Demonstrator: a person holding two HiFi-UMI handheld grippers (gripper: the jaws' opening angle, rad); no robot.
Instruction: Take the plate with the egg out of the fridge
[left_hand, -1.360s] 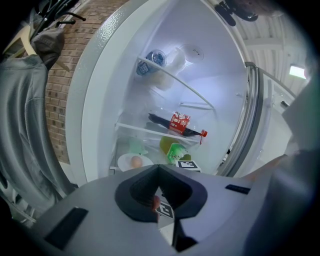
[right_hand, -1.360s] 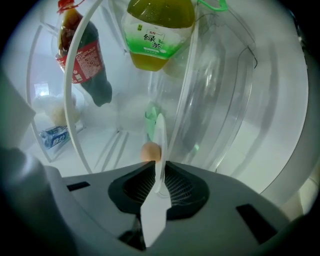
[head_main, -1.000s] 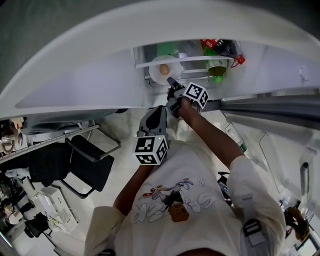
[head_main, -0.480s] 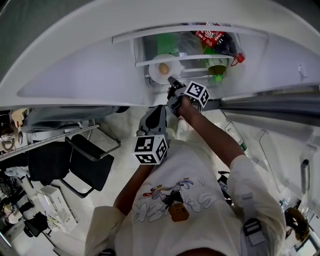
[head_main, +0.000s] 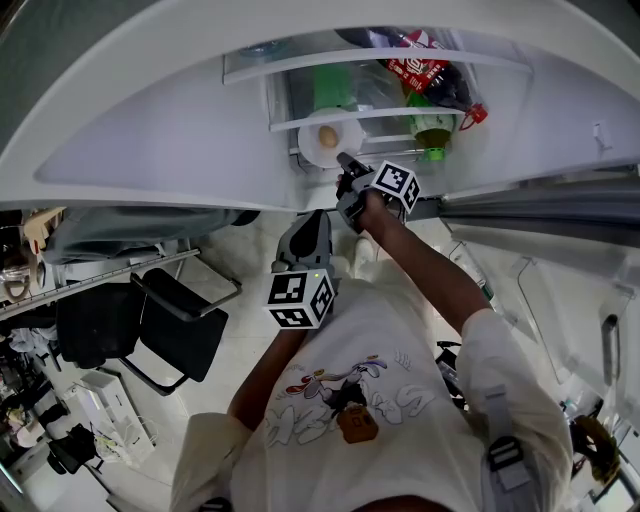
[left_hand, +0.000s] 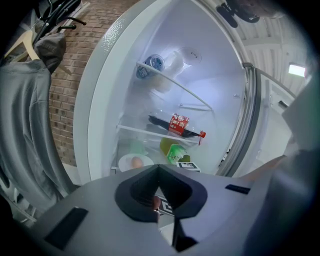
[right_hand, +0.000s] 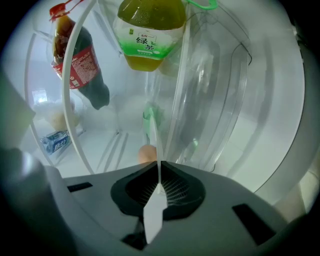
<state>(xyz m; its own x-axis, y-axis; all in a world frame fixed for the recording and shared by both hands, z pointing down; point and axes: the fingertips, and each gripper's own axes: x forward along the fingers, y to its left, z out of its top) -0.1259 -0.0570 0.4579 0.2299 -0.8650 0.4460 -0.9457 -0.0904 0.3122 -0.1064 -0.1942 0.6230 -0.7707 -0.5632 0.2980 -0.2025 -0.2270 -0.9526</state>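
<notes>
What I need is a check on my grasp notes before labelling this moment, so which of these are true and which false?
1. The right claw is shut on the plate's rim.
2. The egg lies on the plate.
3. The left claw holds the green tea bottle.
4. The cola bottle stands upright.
1. True: the right claw is closed on the edge of the plate.
2. True: the egg sits on the plate.
3. False: the left claw is shut on nothing, outside the fridge. The green tea bottle lies on a shelf inside.
4. False: the cola bottle lies on its side on a shelf.
</notes>
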